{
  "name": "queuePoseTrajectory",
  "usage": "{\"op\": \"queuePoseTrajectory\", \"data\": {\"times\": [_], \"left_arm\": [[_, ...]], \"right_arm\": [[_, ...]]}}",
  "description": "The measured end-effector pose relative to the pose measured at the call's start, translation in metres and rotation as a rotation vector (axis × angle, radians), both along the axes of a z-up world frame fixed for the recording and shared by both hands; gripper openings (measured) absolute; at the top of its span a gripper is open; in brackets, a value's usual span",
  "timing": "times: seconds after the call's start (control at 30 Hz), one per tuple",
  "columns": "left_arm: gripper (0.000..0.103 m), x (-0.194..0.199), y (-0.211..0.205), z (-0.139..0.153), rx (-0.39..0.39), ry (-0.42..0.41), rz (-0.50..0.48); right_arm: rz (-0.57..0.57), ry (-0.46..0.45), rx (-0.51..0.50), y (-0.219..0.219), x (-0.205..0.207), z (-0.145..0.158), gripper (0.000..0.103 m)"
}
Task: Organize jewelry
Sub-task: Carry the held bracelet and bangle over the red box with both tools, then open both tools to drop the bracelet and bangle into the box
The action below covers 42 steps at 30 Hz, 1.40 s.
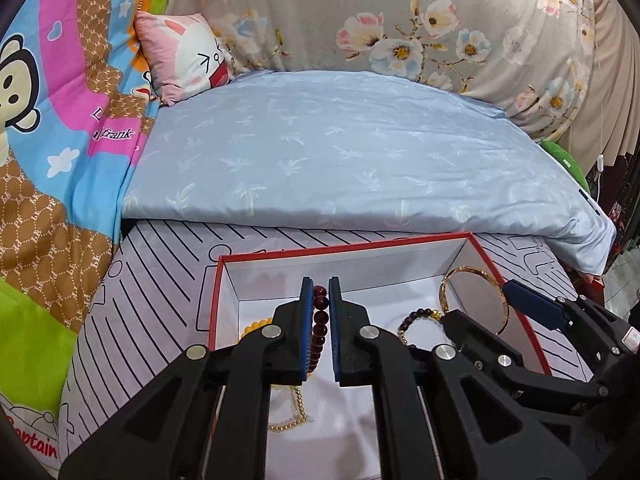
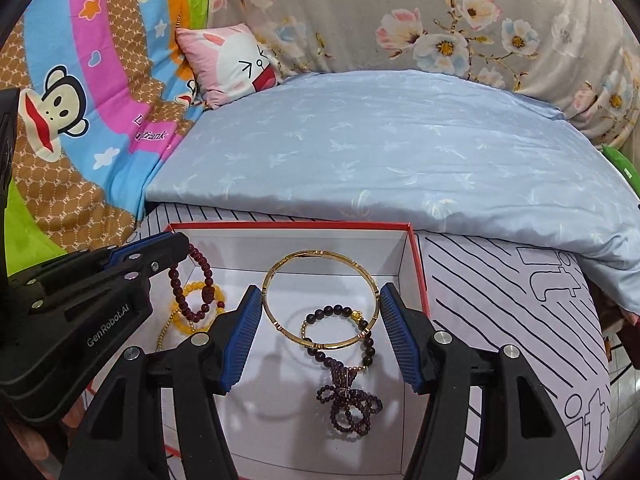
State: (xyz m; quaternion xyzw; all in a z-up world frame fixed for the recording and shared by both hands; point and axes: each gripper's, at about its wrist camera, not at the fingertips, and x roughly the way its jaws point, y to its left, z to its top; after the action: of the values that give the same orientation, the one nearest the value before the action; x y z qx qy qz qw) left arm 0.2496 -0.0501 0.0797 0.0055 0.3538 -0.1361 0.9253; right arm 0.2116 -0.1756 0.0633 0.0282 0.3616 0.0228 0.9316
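Note:
A white box with a red rim (image 1: 516,292) (image 2: 416,264) sits on the bed. My left gripper (image 1: 321,292) is shut on a dark red bead bracelet (image 1: 321,320), which hangs over the box's left side (image 2: 200,264). A yellow bead bracelet (image 2: 192,300) and a thin gold chain (image 1: 294,420) lie below it. My right gripper (image 2: 320,312) holds a gold bangle (image 2: 320,302) between its blue pads over the box's right side; the bangle shows in the left wrist view too (image 1: 472,300). A dark bead bracelet with a gold charm (image 2: 344,316) and a purple bead bow (image 2: 348,400) lie on the box floor.
The box rests on a white sheet with black stripes (image 2: 500,320). A light blue quilt (image 1: 340,152) lies behind it, with a pink cartoon pillow (image 1: 188,56), a monkey-print blanket (image 1: 52,120) on the left and a floral quilt (image 1: 400,20) at the back.

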Motion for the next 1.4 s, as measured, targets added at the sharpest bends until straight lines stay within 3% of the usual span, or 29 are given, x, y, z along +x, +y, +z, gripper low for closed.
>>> {"op": "queuePoseTrajectory", "data": {"times": [0.67,0.83,1.4], "left_arm": [[0.008,0.011,-0.002,-0.016,0.023,0.028,0.015],[0.039,0.012,0.004,-0.015,0.015,0.025,0.043],[0.041,-0.014,0.008,0.000,0.022,-0.004,0.045]], "right_arm": [[-0.007,0.017,-0.019,0.006,0.012,-0.013,0.060],[-0.020,0.010,-0.028,0.003,0.011,-0.014,0.060],[-0.025,-0.013,-0.047,0.004,-0.017,0.000,0.062]]}}
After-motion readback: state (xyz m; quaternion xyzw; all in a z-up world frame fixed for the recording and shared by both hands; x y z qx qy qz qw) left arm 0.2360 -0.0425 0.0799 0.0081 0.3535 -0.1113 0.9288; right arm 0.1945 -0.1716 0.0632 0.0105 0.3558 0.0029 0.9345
